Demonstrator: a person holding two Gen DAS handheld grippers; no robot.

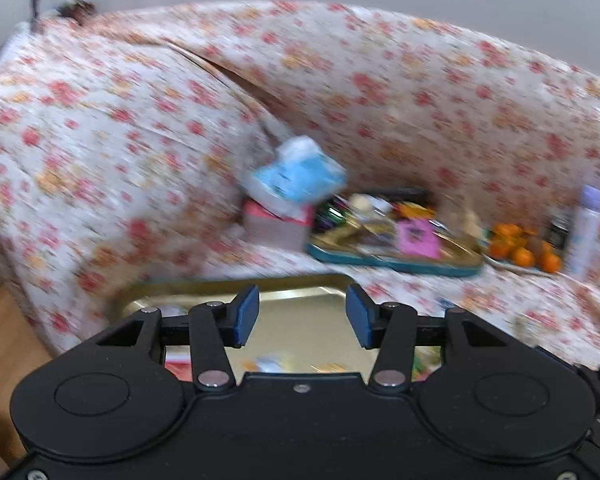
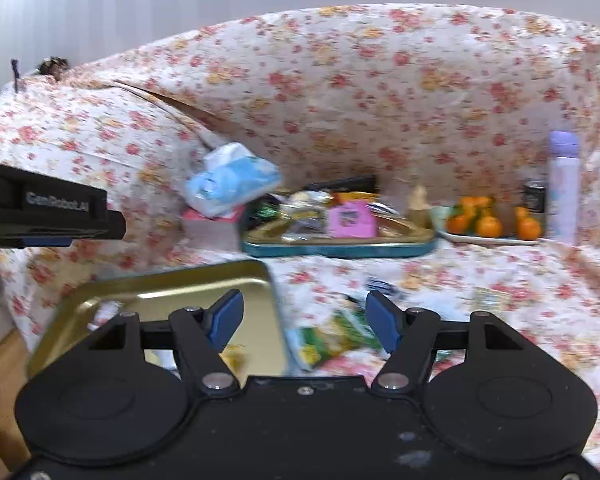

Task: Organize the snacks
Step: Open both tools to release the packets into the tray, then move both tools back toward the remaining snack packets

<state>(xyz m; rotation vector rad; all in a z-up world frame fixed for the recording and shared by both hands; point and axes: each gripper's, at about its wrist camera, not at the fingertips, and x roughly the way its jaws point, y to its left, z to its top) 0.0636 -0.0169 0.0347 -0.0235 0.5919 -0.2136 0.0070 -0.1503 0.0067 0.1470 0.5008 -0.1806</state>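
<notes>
A gold metal tray point(image 1: 204, 286) lies at the near edge of the flower-patterned cover, with a few blurred snack packets point(image 1: 268, 362) in it. My left gripper point(image 1: 302, 312) hovers open over this tray, nothing between its blue pads. My right gripper point(image 2: 304, 316) is open too, above the gold tray's point(image 2: 172, 280) right edge and a green snack packet point(image 2: 332, 336) that lies on the cover beside it. Farther back, a teal-rimmed tray point(image 2: 340, 249) holds several snacks, among them a pink packet point(image 2: 350, 220).
A blue tissue pack point(image 2: 232, 184) rests on a pink box point(image 2: 216, 228) left of the far tray. To its right stand a plate of oranges point(image 2: 488, 226), a dark can point(image 2: 535, 196) and a lilac bottle point(image 2: 564, 188). Wooden floor point(image 1: 4, 332) shows at the left.
</notes>
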